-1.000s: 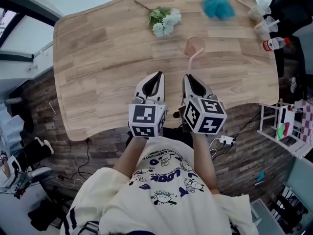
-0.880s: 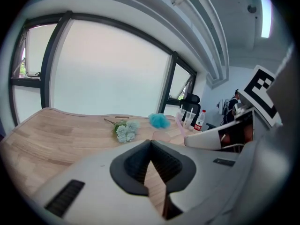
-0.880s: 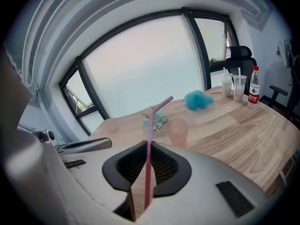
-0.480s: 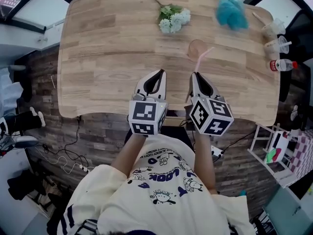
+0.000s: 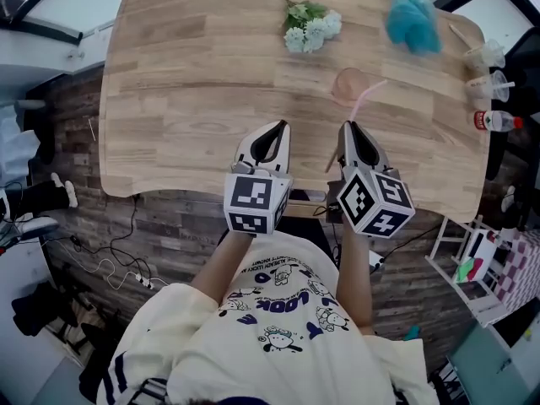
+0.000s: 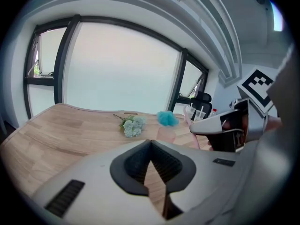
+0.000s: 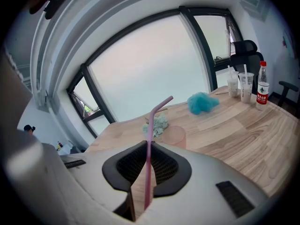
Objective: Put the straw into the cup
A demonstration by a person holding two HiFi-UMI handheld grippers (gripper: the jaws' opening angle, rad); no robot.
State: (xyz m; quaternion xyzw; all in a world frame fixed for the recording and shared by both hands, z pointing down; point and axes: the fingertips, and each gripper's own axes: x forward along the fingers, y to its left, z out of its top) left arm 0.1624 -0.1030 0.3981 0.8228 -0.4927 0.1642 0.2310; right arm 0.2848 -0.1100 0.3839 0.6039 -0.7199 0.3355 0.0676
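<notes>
Clamps pink straw (image 7: pixel 148 144) upright in jaws of right gripper (image 7: pixel 146 148), plain only in right gripper view; in head view, shows bent tip near pink cup (image 5: pixel 348 85) on wooden table (image 5: pixel 186 74). Holds left gripper (image 6: pixel 150 143) with jaws together, empty.

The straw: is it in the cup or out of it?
Out. The right gripper is shut on the straw, holding it raised and apart from the cup.

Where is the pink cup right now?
In the head view, the pink cup stands on the table just ahead of the right claw, near the white flowers.
</notes>
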